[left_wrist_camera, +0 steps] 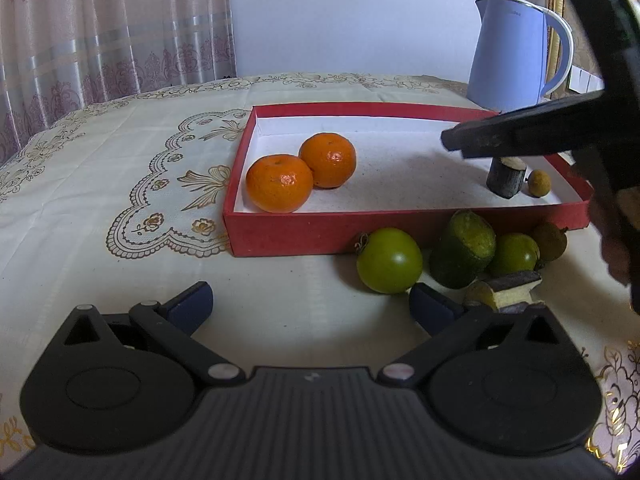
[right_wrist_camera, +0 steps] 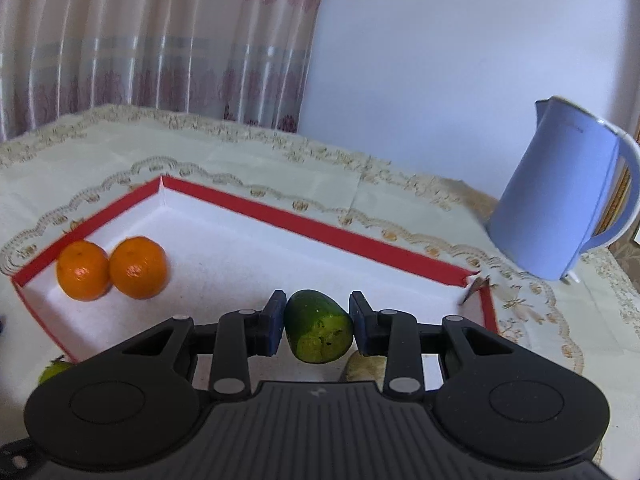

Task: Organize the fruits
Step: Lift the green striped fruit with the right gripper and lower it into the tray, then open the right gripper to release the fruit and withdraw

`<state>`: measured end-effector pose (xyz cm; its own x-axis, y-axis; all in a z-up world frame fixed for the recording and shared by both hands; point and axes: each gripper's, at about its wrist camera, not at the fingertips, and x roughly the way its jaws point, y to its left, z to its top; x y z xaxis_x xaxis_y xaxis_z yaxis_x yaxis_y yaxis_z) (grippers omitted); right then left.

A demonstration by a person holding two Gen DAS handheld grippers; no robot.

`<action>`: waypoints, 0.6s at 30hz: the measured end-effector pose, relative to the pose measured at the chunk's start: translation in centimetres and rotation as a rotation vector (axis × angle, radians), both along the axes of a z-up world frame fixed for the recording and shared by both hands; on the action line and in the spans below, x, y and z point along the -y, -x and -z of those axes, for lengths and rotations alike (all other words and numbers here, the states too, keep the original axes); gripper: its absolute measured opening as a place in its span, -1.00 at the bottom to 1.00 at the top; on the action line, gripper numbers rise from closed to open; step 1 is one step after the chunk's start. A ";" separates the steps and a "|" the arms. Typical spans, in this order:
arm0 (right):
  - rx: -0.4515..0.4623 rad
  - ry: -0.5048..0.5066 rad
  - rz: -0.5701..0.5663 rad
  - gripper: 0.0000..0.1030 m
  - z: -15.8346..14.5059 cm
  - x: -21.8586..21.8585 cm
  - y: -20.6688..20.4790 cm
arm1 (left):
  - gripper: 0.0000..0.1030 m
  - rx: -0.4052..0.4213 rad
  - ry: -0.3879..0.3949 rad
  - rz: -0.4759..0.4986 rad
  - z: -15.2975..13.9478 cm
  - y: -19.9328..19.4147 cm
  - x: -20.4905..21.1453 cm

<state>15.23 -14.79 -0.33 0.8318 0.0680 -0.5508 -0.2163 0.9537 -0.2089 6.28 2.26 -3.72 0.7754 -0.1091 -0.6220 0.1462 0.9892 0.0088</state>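
Right gripper (right_wrist_camera: 318,330) grips green fruit (right_wrist_camera: 318,332) above red tray (right_wrist_camera: 280,220).

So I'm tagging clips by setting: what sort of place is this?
Most likely a home dining or living room: a table under an embroidered tablecloth, patterned curtains behind it, and an electric kettle beside the red fruit tray.

my right gripper (left_wrist_camera: 472,142) cut off at right frame edge, kettle (right_wrist_camera: 568,200) blurred, pale fruit (right_wrist_camera: 366,366) half hidden behind my finger
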 end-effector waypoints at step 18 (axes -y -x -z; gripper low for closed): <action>-0.077 -0.063 0.015 -0.10 1.1 -0.1 -1.2 | 1.00 0.000 0.000 0.000 0.0 0.0 0.0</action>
<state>16.47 -14.66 -1.42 0.7885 0.0920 -0.6081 -0.2146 0.9678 -0.1319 6.28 2.27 -3.73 0.7754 -0.1090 -0.6220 0.1462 0.9892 0.0090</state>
